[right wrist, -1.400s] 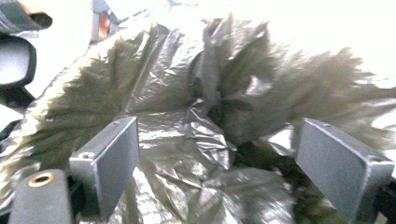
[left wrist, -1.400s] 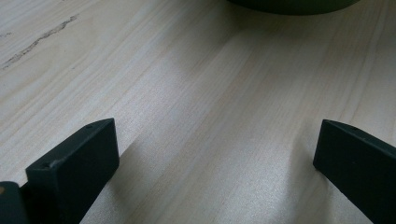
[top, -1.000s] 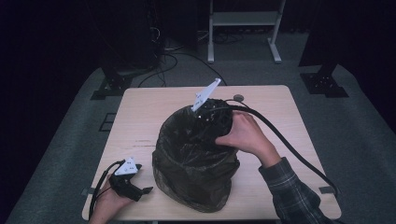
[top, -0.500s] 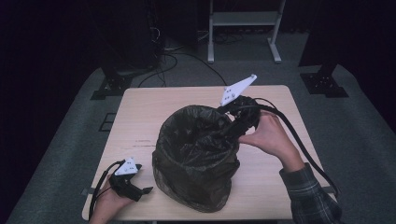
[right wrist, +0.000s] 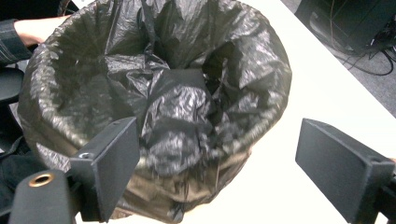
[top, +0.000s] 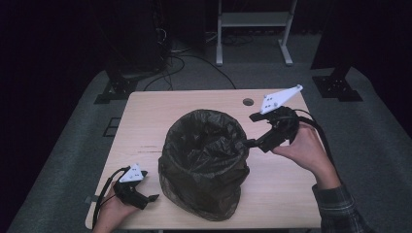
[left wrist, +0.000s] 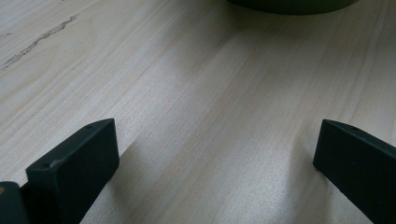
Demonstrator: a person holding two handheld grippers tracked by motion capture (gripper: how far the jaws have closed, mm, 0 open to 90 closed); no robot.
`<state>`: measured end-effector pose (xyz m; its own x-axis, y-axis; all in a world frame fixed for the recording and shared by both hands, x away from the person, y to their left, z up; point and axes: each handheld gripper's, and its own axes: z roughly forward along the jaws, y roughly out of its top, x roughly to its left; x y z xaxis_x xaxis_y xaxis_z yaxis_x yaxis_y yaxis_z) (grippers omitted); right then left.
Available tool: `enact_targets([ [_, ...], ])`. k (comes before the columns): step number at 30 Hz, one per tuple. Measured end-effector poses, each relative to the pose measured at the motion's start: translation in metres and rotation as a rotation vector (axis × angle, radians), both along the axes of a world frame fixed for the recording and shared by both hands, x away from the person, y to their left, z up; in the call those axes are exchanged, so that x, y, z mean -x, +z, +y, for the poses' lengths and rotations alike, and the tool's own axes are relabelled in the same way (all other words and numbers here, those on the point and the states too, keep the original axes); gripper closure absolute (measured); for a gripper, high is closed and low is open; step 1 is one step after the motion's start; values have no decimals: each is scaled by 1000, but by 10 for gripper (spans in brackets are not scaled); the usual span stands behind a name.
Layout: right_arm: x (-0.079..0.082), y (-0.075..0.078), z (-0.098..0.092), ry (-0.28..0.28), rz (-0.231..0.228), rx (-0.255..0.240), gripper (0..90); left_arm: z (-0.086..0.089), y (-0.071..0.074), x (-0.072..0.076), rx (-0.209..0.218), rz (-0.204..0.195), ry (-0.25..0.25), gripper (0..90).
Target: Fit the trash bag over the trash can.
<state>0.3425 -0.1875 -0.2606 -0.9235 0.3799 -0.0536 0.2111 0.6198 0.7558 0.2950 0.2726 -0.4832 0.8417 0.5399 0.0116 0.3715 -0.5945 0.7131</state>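
My right gripper (top: pixel 252 130) beside lined bin (top: pixel 204 170), left gripper (top: pixel 150 198) on table (top: pixel 194 102) (both jaws agape, no legible labels)

The big bin with its black bag (top: pixel 204 165) stands in the middle of the table (top: pixel 194 104) and blocks the straight way across. The back part of the table is bare wood, apart from a small round hole (top: pixel 248 102), so a hand could pass there. The right gripper (top: pixel 252 131) hangs open just beside the bin's rim, with bare table below it. The left gripper (top: pixel 148 199) sits low at the front corner, close to the bin's side, with bare wood between its wide-apart jaws. The bag's mouth is open at the top.
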Motion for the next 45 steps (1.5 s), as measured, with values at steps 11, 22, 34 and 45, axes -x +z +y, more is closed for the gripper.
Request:
enact_targets([
  [11, 13, -27, -27, -35, 14, -30, 123, 0, 0, 0, 1, -1, 0, 0],
  [22, 22, -73, -35, -38, 62, -65, 124, 0, 0, 0, -1, 2, -1, 0],
  [34, 31, -117, -38, -41, 73, -63, 123, 0, 0, 0, -2, 0, -4, 0],
  [45, 34, -150, -37, -38, 81, -77, 123, 0, 0, 0, -2, 1, -5, 0],
])
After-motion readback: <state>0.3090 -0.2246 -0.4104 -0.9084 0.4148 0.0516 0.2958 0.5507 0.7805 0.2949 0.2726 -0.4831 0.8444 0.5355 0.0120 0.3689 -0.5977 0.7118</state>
